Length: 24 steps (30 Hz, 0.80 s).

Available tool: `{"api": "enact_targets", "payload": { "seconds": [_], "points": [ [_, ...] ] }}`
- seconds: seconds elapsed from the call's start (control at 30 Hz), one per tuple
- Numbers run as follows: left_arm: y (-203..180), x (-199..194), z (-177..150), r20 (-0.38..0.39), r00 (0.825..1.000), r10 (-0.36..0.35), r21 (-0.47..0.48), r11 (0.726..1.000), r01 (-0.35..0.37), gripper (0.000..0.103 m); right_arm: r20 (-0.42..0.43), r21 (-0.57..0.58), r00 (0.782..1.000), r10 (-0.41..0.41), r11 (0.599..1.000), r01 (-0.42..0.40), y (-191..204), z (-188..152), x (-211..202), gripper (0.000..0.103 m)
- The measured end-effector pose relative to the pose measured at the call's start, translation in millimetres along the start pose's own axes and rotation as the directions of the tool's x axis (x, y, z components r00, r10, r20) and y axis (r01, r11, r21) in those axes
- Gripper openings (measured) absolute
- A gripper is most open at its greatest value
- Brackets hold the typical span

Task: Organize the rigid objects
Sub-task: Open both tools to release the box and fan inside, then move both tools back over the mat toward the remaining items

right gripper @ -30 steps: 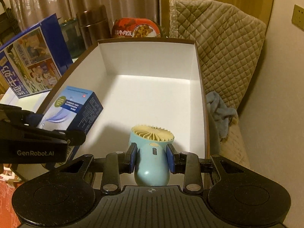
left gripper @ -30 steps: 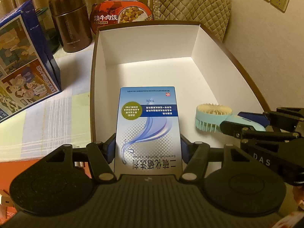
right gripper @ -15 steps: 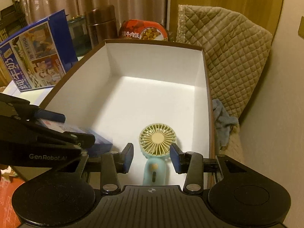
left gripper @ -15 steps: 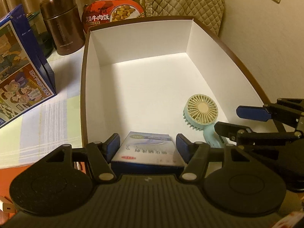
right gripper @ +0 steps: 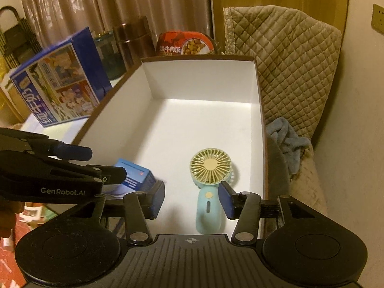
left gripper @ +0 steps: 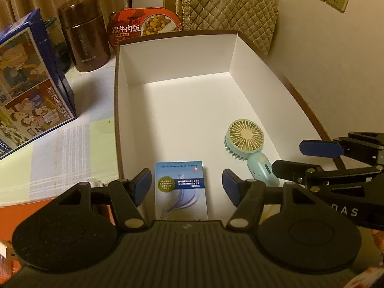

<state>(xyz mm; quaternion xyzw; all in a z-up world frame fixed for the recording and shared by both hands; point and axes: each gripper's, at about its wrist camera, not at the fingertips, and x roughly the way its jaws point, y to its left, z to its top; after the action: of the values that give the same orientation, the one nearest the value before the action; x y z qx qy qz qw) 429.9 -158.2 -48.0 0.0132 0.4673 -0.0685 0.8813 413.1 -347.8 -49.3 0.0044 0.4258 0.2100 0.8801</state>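
A white-lined box [left gripper: 182,55] [right gripper: 199,79] with a brown rim holds two items near its front. A blue and white medicine carton [left gripper: 181,189] [right gripper: 136,177] lies flat on the box floor, below and between the pads of my left gripper [left gripper: 187,183], which stands open and clear of it. A pale blue handheld fan [left gripper: 247,144] [right gripper: 210,187] with a cream grille lies flat to its right. My right gripper [right gripper: 192,200] hangs over the fan's handle with its jaws opening and the pads off the fan. That right gripper [left gripper: 309,156] also reaches in from the right in the left wrist view.
Left of the box stand a blue illustrated carton [left gripper: 28,81] [right gripper: 60,81] and a brown flask [left gripper: 84,33] [right gripper: 134,40]. A red meal tub [left gripper: 144,27] [right gripper: 187,44] sits behind the box. A quilted chair back [left gripper: 230,7] [right gripper: 288,60] with a blue cloth [right gripper: 285,139] stands at the right by the wall.
Both grippers let go: the carton and the fan, held a second ago, now lie flat on the box floor. Both grippers have drawn back and up a little.
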Motion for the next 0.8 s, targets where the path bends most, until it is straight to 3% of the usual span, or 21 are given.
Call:
{"api": "enact_targets", "payload": {
  "seconds": [0.53,0.8],
  "points": [
    [6.4,-52.7,-18.5,0.067,0.998,0.011,-0.06,0.998,-0.007,0.062,0.041,0.0,0.999,0.026,1.0,-0.026,15.7,-8.3,-25.5,0.054],
    [27.4,-92.5,-45.1,0.105,0.994,0.006,-0.093,0.996,0.004,0.062,0.076,0.065,0.995,0.061,0.996,-0.066,26.8,-13.8,-44.0,0.058]
  ]
}}
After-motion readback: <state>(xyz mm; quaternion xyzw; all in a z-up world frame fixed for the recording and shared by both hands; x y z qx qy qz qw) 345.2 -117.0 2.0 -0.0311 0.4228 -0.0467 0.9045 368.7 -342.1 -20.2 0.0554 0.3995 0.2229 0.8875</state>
